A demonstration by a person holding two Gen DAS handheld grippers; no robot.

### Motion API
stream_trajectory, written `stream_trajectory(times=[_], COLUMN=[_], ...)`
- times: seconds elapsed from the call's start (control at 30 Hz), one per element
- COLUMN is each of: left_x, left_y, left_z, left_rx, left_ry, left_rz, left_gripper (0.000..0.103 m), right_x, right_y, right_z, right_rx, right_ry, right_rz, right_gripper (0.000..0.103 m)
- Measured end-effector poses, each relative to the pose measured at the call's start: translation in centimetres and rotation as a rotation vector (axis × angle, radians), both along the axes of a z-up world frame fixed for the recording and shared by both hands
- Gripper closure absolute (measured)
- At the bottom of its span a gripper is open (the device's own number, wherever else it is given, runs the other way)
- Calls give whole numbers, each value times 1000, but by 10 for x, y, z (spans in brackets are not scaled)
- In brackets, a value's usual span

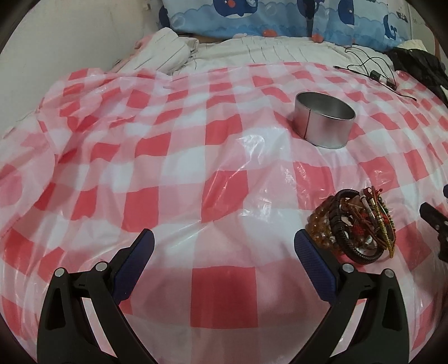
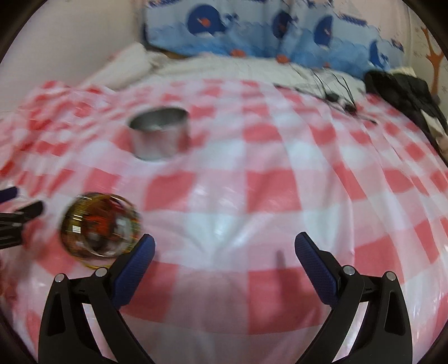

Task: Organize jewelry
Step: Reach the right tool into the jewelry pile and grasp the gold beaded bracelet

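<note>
A pile of bracelets (image 1: 355,224), amber beads, black leather bands and gold and red pieces, lies on the red-and-white checked plastic sheet (image 1: 173,179). It sits just right of my left gripper (image 1: 224,243), which is open and holds nothing. A round silver tin (image 1: 323,119) stands open-topped farther back. In the blurred right wrist view the same pile (image 2: 99,225) lies just left of my open right gripper (image 2: 224,247), and the tin (image 2: 159,135) is at the back left. Part of the right gripper shows at the left wrist view's right edge (image 1: 436,224).
The sheet covers a bed. A blue whale-print pillow (image 1: 280,16) and striped white bedding (image 1: 168,53) lie at the back. A black cable (image 1: 375,70) and a dark garment (image 1: 420,64) sit at the back right. A white wall is on the left.
</note>
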State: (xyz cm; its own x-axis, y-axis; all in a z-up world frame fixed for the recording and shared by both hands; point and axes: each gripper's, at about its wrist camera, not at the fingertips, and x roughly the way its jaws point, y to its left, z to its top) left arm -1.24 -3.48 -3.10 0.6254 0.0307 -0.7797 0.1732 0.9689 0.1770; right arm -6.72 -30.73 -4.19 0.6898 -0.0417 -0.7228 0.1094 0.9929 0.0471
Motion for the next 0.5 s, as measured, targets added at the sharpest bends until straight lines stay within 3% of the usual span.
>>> stream_trajectory(times=[0.27, 0.5], left_x=[-5, -3], left_y=[-9, -5], left_z=[2, 5], left_rx=[-5, 26], left_ry=[-29, -54], left_rz=[-36, -10], left_gripper=[7, 7], right_x=[-3, -9], right_y=[23, 77], right_z=[9, 13], right_rx=[132, 70], right_ry=[-61, -100], right_rz=[166, 353], right_gripper=[7, 8])
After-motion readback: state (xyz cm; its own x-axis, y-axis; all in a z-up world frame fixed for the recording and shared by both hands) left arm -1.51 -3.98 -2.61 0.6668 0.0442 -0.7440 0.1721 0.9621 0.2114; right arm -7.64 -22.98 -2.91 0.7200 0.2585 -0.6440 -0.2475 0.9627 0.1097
